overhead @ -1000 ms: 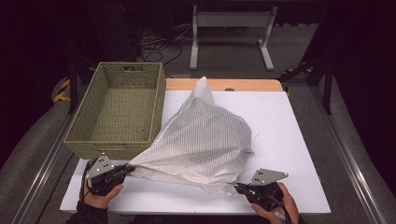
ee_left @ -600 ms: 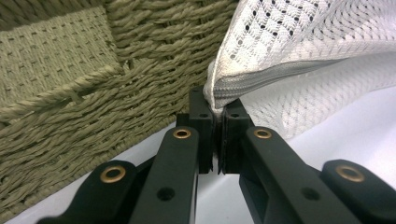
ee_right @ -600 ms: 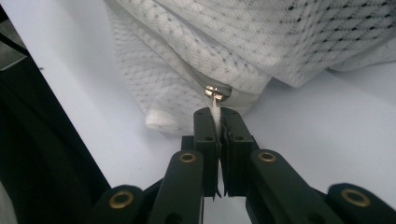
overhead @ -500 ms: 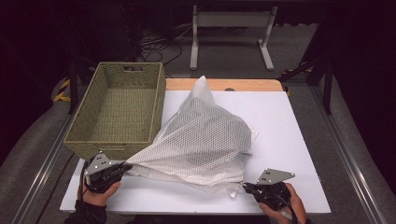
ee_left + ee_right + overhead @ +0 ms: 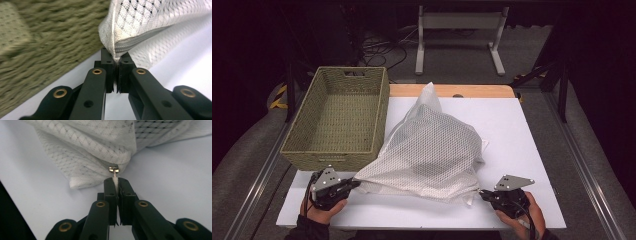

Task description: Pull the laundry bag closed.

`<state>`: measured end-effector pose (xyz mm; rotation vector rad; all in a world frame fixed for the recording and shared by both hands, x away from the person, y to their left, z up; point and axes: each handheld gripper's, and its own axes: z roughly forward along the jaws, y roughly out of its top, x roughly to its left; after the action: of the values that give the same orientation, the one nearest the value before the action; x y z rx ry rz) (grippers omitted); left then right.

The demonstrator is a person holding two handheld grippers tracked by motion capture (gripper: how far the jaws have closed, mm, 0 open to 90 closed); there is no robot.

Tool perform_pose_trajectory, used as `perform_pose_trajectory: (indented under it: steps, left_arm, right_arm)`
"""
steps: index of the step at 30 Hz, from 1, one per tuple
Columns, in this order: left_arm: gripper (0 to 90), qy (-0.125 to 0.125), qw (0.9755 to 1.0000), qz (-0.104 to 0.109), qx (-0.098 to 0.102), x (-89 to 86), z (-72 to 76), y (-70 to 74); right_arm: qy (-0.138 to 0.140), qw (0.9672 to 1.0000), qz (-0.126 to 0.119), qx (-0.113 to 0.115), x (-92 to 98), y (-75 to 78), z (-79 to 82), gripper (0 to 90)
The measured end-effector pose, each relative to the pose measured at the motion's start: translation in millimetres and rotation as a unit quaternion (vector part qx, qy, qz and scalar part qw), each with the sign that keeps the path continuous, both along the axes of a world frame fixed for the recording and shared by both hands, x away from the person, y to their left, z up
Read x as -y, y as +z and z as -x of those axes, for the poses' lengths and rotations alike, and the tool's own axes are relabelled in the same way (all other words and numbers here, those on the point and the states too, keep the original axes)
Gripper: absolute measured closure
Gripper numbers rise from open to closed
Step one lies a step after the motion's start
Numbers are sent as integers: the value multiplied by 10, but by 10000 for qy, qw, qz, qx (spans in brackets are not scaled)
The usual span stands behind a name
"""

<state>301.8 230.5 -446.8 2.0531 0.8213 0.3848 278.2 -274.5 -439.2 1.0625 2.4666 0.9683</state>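
1. Table (image 5: 532,130): white board w/ a wood strip at the far edge. It gives you a flat surface for the work, near edge by your hands.
2. Woven basket (image 5: 337,117): sits at the far-left part of the table, open top up, nothing visible inside. Its near wall is just beside your left gripper, so likely the drop spot for the bag once you're done.
3. Mesh laundry bag (image 5: 427,152): white, lies mid-table btwn both hands, puffed up in the middle, far end peaked toward the wood strip. Its near edge runs stretched from gripper to gripper, prob. so the zipper line stays straight.
4. Left gripper (image 5: 353,183): near-left on the table, your hand wrapped round the body. In the left gripper view (image 5: 115,60) the jaws are pressed together on the bag's corner, right where the grey zipper tape (image 5: 135,41) ends. This is the anchor: it holds the fabric so the other side can pull against it.
5. Right gripper (image 5: 481,192): near-right, low to the table. Right gripper view (image 5: 115,181) shows the jaws clamped on the white pull tab (image 5: 115,179).
6. Zipper slider (image 5: 113,169): small metal piece, sits just past the jaw tips at the bag's corner fold. Holding the tab lets you drive the slider along.
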Motion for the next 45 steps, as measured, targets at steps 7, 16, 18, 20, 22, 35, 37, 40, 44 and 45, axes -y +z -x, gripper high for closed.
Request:
perform_pose_trajectory:
  steps: [7,16,18,20,22,35,37,40,44,45]
  left_arm:
    - [783,-430,9990,54,81,79,78,17]
    - [451,-584,9954,569,496,18,231,131]
    - [363,-491,9941,763,590,-7,247,164]
    - [270,-395,9937,847,624,-9,247,191]
    - [226,-317,9938,817,691,-7,244,209]
    - [131,139,9950,607,779,-66,76,208]
    - [126,184,9960,495,718,-94,54,165]
    - [120,216,9965,438,678,-108,45,134]
    - [113,285,9975,207,609,-151,1,34]
    - [112,313,9976,174,591,-167,-12,13]
  right_arm:
    - [-280,9996,-22,-18,170,20,-27,866]
    - [-96,9997,-66,194,267,23,30,863]
    - [-82,9996,-101,231,269,34,41,856]
    - [-77,9994,-133,323,266,54,57,837]
    - [-91,9990,-231,362,275,85,61,811]
    - [-328,9905,-244,1315,340,246,-49,514]
    - [-391,9882,-200,1470,389,265,-100,415]
    - [-471,9859,-161,1600,433,256,-132,374]
    - [-725,9835,-175,1650,575,186,-207,255]
    - [-767,9831,-174,1652,603,173,-216,240]
